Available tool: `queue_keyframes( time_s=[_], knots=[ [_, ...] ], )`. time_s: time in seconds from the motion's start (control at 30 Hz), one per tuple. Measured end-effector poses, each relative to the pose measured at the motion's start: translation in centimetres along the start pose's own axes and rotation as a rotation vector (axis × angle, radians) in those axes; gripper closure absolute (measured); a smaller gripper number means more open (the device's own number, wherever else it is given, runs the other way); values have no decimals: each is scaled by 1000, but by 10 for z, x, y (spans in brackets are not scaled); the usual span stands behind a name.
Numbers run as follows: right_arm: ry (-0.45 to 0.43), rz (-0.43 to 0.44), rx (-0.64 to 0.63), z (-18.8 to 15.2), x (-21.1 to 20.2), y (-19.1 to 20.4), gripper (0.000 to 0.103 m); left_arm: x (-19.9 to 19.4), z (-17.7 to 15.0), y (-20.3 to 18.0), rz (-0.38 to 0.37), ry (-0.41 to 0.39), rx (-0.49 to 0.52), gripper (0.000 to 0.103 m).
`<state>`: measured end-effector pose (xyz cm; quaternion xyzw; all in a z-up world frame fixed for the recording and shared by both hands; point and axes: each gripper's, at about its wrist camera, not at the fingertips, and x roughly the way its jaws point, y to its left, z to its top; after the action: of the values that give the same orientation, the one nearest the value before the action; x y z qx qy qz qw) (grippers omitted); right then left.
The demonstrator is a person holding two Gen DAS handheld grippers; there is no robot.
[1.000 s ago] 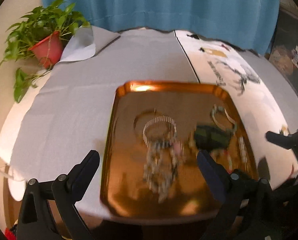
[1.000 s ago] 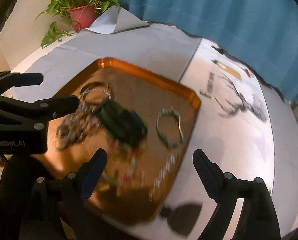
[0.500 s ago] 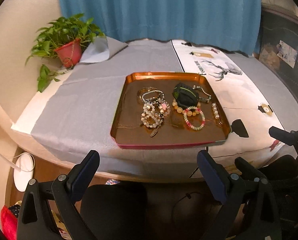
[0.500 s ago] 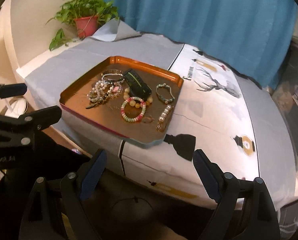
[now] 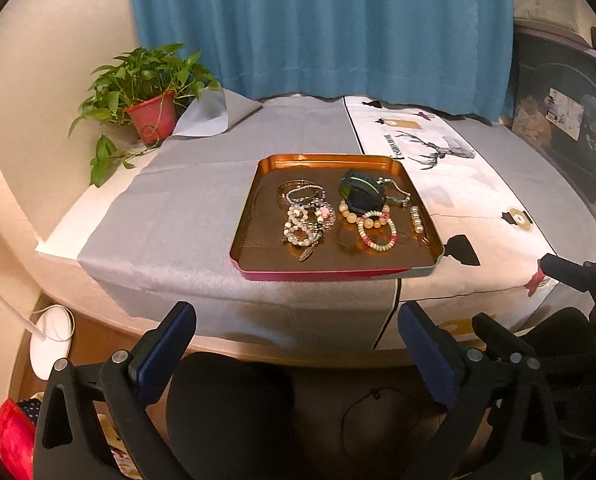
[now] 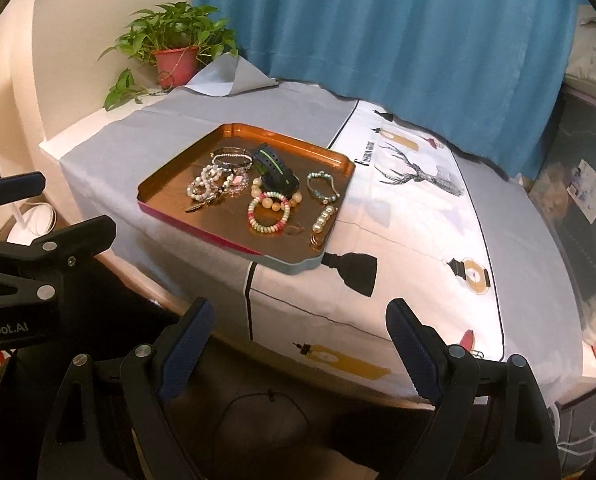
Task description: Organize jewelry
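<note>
An orange metal tray lies near the table's front edge. In it lie several bracelets: a pink and white beaded one, a pearl cluster, silver bangles and a teal chain one. A black and green watch band rests among them. My left gripper hangs open and empty below the table edge. My right gripper is likewise open and empty, short of the table.
A grey cloth and a white deer-print cloth cover the table. A potted plant stands at the far left corner before a blue curtain. A dark chair sits below the grippers.
Both grippers have pulled back from right over the tray to below and in front of the table edge. The tray and jewelry now look small and sharp.
</note>
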<state>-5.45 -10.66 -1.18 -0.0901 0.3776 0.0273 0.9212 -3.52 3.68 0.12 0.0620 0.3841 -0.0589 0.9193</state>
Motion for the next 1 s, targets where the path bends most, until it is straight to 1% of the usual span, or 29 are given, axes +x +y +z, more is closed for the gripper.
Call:
queue_keyframes(
  time_s=[0.4, 1.0],
  knots=[
    [-2, 1, 4, -5, -7, 0, 15, -16, -6, -9, -2, -20, 27, 0],
    [-5, -2, 1, -7, -14, 2, 15, -21, -12, -13, -4, -21, 26, 0]
  ],
)
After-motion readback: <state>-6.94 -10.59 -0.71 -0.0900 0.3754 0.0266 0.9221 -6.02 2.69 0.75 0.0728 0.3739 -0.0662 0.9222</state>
